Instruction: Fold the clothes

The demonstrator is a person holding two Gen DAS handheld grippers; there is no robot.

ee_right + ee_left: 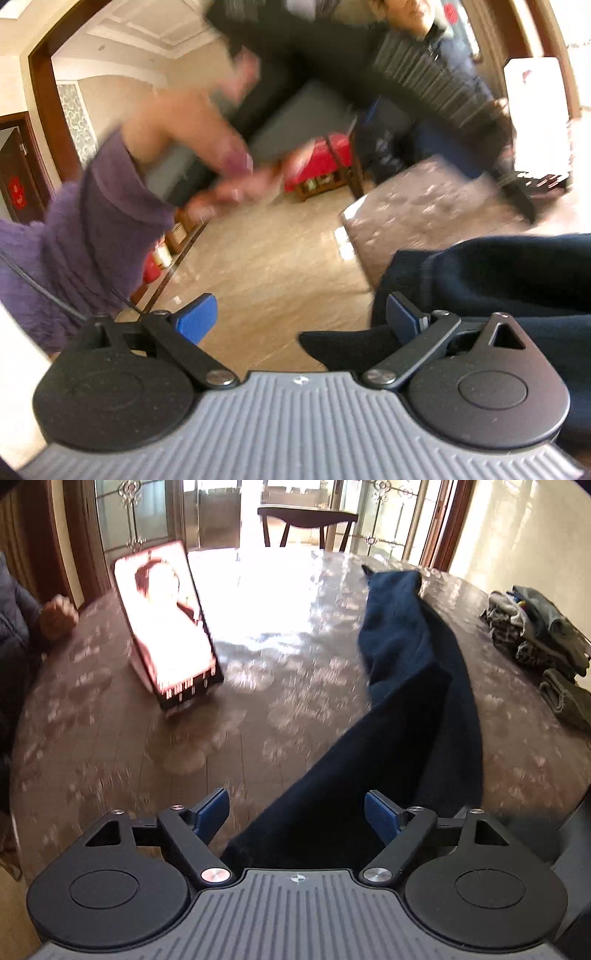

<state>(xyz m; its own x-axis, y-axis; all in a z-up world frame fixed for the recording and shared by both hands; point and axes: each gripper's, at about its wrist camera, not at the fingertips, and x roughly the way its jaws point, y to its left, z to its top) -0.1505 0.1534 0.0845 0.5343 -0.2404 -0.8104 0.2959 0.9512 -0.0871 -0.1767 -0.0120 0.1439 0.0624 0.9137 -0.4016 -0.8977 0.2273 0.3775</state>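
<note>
A dark navy garment lies stretched over the brown patterned table, from the far right down to my left gripper. That gripper is open; the cloth passes between its blue pads without being pinched. In the right wrist view the same navy garment bunches at the right, around the right finger, and a flap of it lies under the jaws. My right gripper stands open over the floor beyond the table edge. A hand in a purple sleeve shows blurred at the left.
A lit tablet leans on a stand at the left of the table. A stack of folded clothes sits at the right edge. Another person's hand rests at the far left. A dark chair stands behind the table.
</note>
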